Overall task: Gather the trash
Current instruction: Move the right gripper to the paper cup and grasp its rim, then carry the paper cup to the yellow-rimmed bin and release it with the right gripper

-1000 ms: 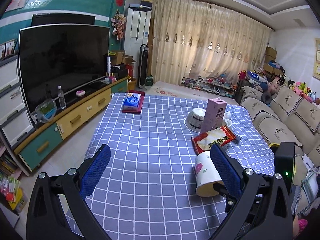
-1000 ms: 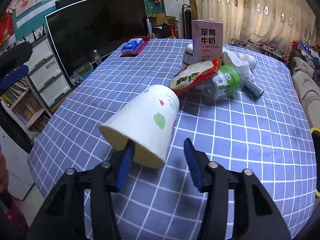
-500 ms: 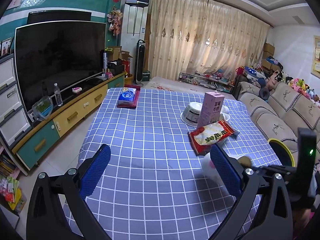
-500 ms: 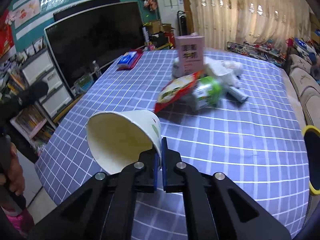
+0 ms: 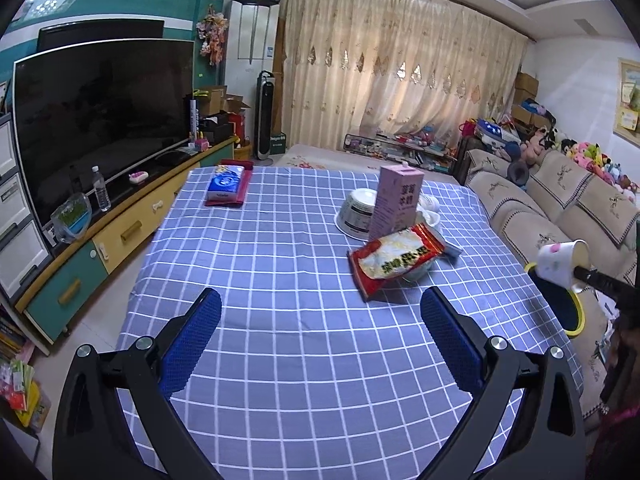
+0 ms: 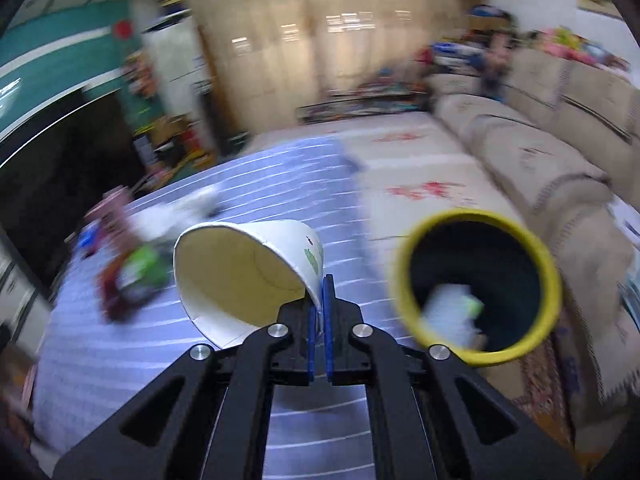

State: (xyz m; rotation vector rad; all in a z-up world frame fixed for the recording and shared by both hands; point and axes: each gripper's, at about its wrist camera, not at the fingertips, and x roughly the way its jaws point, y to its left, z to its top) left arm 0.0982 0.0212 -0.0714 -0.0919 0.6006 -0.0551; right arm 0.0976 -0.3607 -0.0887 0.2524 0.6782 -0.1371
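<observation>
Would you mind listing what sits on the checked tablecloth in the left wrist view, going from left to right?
Blue tissue pack on its red tray → white bowl → pink milk carton → red snack bag, lying nearer the camera; the carton and bag overlap in sideways position, so their order is approximate.

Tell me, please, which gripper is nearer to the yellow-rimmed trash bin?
Right. The right gripper, clamping the paper cup, is beside the trash bin; the left gripper hovers open over the table.

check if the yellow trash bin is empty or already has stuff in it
Not empty: the right wrist view looks into the yellow-rimmed bin and shows pale, blurred trash at its bottom.
</observation>
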